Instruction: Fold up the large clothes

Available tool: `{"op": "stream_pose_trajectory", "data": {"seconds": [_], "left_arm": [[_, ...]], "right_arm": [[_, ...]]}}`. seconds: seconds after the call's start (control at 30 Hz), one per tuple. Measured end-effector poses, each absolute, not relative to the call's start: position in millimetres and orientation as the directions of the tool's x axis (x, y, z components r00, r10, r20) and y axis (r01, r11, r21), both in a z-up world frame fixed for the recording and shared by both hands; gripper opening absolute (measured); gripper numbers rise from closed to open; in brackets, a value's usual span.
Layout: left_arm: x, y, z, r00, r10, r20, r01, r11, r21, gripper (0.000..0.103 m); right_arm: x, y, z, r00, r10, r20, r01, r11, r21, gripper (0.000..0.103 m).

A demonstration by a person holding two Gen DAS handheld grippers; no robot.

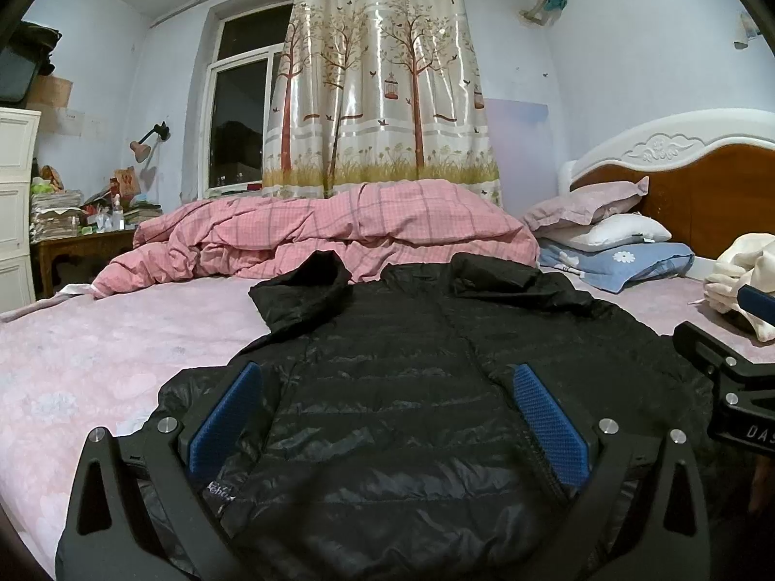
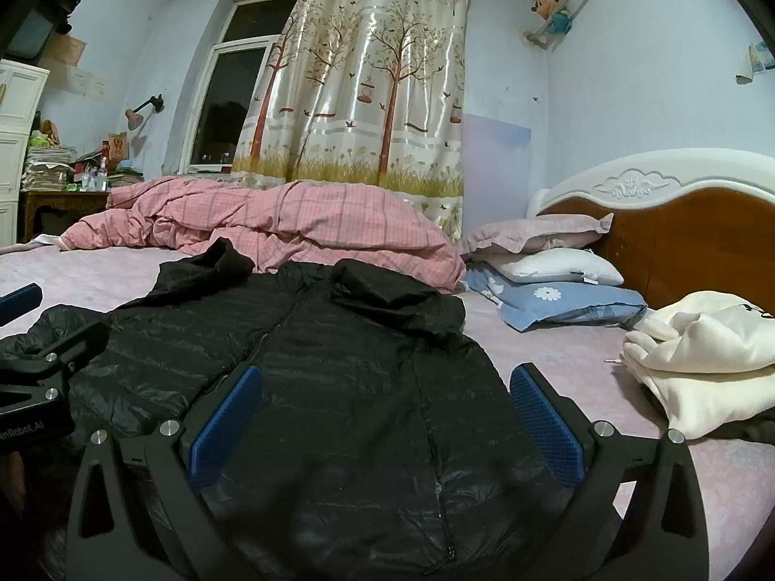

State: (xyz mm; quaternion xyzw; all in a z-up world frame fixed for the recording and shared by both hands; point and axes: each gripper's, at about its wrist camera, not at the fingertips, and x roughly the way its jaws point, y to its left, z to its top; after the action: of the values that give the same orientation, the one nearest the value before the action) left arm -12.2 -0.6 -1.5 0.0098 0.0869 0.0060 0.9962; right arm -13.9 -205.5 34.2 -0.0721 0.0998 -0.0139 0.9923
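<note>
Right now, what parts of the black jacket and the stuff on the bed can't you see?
- Black puffer jacket: its bottom hem is cut off by the lower edge of both wrist views and covered by the open left tool and right tool.
- Cream garment: cut off by the right edge in both views.
- Small label on the jacket: lettering too small to read.

You face a bedroom with pale lilac walls (image 2: 629, 72). A dark window (image 1: 240, 130) sits in the far wall, half covered by a cream curtain (image 1: 382, 77) printed with trees and birdcages. A bed (image 1: 97, 339) with a pink floral sheet fills the foreground; its white and brown headboard (image 2: 678, 222) stands to your right. A cluttered wooden side table (image 1: 77, 247) and white drawers (image 1: 14, 203) stand at left.
</note>
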Motion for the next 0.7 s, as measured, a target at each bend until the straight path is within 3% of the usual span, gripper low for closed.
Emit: {"op": "stream_pose_trajectory", "data": {"seconds": [0.7], "left_arm": [[-11.0, -0.5, -0.6, 0.984, 0.014, -0.177, -0.011, 1.0, 0.02, 0.103]], "right_arm": [[-13.6, -204.8, 33.8, 0.979, -0.042, -0.198, 0.013, 0.989, -0.147, 0.102]]}}
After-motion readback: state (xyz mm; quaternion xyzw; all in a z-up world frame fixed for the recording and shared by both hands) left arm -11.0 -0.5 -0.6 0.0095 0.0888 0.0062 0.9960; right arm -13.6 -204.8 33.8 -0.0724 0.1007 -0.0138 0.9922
